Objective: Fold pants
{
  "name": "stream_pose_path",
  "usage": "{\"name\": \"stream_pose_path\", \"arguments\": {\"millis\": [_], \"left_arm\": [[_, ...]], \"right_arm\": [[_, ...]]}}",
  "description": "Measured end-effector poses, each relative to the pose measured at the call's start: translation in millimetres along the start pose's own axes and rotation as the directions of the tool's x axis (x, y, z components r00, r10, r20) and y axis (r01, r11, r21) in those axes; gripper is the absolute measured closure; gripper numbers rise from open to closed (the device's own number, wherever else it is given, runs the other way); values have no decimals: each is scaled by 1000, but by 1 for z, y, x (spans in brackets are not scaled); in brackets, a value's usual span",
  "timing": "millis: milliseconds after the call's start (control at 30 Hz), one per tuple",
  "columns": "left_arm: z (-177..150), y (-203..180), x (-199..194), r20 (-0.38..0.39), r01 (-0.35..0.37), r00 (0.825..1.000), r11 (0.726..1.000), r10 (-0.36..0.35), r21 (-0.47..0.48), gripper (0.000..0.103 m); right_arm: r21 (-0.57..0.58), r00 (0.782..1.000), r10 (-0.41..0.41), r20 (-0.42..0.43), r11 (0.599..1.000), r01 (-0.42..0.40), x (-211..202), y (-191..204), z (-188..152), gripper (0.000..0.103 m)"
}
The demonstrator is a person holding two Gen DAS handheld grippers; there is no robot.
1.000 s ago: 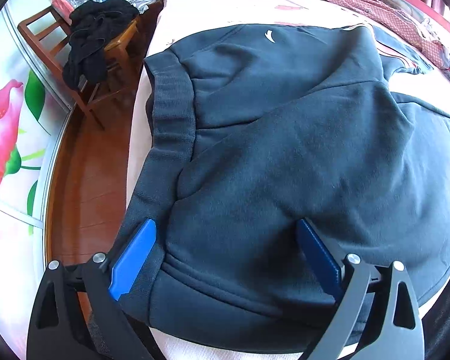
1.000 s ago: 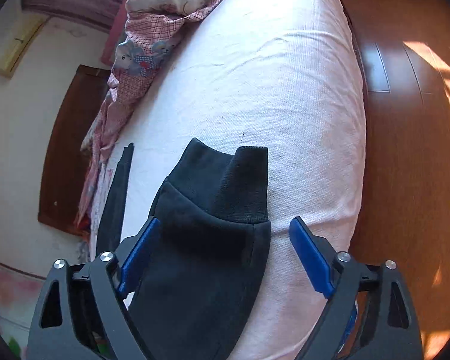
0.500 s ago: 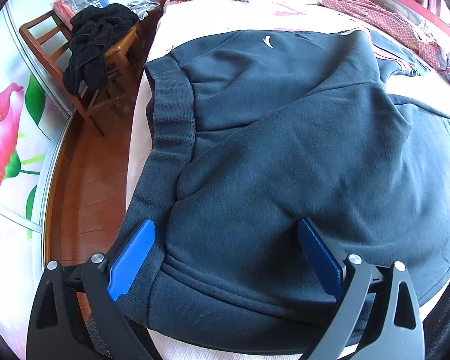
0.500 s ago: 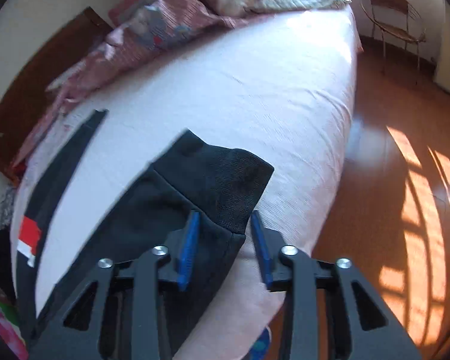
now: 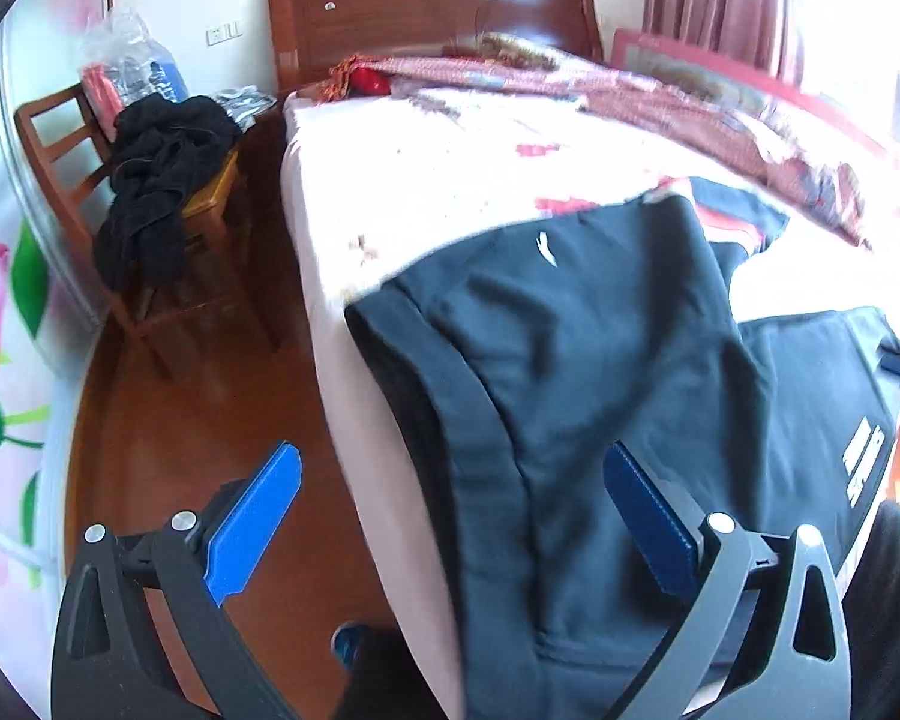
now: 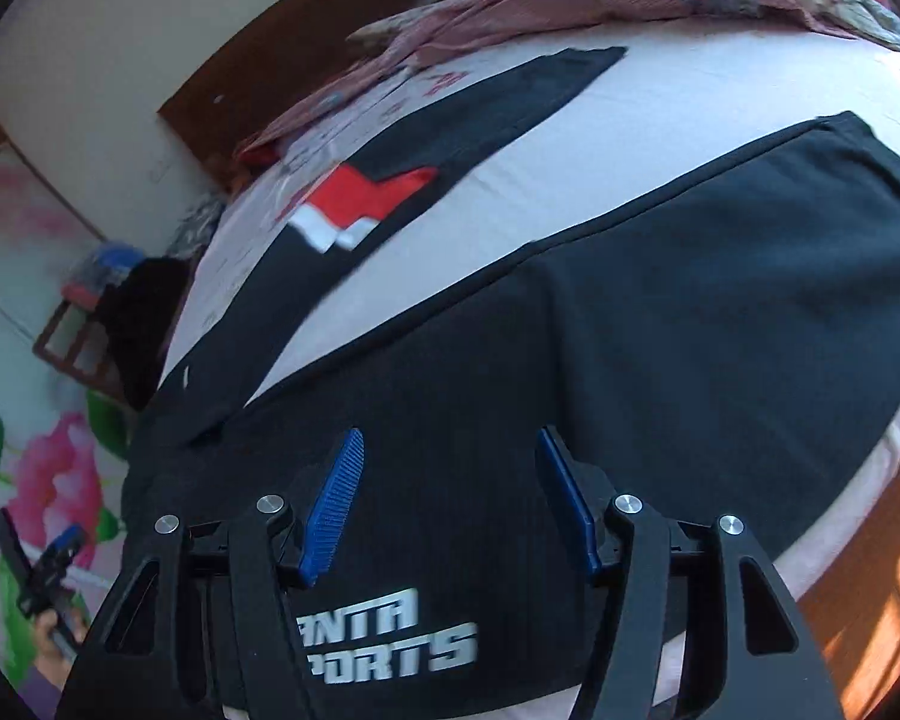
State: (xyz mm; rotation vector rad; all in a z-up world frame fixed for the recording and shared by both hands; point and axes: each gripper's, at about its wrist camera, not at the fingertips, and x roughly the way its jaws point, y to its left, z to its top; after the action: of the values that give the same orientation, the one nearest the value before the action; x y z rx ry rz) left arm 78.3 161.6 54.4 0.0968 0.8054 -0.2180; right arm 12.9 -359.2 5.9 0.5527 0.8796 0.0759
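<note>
Dark pants spread on bed, left hand-held gripper wide apart, right hand-held gripper parted, gripping nothing

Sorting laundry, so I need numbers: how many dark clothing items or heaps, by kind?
Dark navy sweatpants: 1
Dark garment with red-and-white patch: 1
Heap of black clothes on wooden chair: 1
Total: 3

Wooden-headboard bed with pale pink sheet — dark navy fleece pants spread near its edge; crumpled pink patterned quilt far side.
</note>
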Motion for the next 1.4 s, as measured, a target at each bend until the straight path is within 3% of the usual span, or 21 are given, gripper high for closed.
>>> {"name": "stream_pose_path", "arguments": {"millis": [133, 233, 267, 367, 500, 567, 633, 700, 767, 867, 933, 967, 1133, 1200, 1267, 1333, 1400], "left_arm": [[29, 45, 38, 39, 102, 994, 994, -100, -38, 2], [45, 67, 63, 68, 190, 980, 980, -186, -59, 2], [50, 71, 71, 74, 214, 975, 975, -209, -63, 2], [60, 74, 97, 62, 265, 963, 963, -262, -54, 2], [59, 79, 126, 31, 344, 939, 935, -342, -89, 2], [54, 80, 135, 15, 386, 922, 918, -386, -90, 3], [52, 78, 140, -3, 397, 917, 915, -398, -75, 4], [50, 77, 148, -30, 426, 902, 901, -430, -84, 11], [49, 76, 150, -45, 456, 886, 885, -461, -91, 25], [47, 73, 154, -79, 444, 889, 892, -450, -82, 30], [47, 77, 156, -84, 461, 878, 880, -471, -115, 32], [48, 81, 158, -86, 462, 875, 876, -476, -138, 39], [48, 86, 160, -126, 407, 892, 893, -434, -193, 77], [50, 83, 154, -114, 364, 912, 906, -393, -215, 89], [56, 72, 130, -51, 277, 955, 938, -293, -208, 94], [62, 54, 95, 35, 186, 982, 969, -183, -165, 95], [63, 32, 53, 141, 153, 981, 981, -136, -118, 95]], "right_arm": [[-45, 996, 27, -80, 999, -31, 37, 44, -21, 44], [-28, 999, 25, -41, 999, -26, 42, 52, -24, 28], [-23, 999, 15, -42, 1000, -16, 44, 53, -23, 28], [-14, 998, 10, -54, 1000, -11, 44, 50, -20, 27], [-97, 995, -49, -84, 994, 41, 48, 60, -20, 27], [-111, 994, -58, -87, 993, 49, 49, 62, -21, 23], [-118, 994, -67, -87, 991, 56, 53, 66, -22, 16], [-135, 992, -90, -85, 988, 78, 57, 72, -24, 12], [-168, 989, -117, -88, 981, 101, 61, 78, -25, 9], [-182, 988, -127, -88, 977, 109, 63, 80, -26, 6], [-173, 989, -119, -88, 980, 103, 64, 79, -24, 6], [-167, 989, -115, -88, 981, 99, 63, 78, -23, 6], [-136, 992, -91, -83, 988, 79, 62, 75, -22, 6], [-133, 993, -89, -83, 988, 77, 62, 75, -22, 6], [-139, 991, -90, -95, 987, 76, 60, 77, -20, 6], [-121, 988, -91, -127, 990, 76, 57, 77, -12, 6], [-21, 991, -56, -122, 998, 54, 45, 68, 6, 6]]}}
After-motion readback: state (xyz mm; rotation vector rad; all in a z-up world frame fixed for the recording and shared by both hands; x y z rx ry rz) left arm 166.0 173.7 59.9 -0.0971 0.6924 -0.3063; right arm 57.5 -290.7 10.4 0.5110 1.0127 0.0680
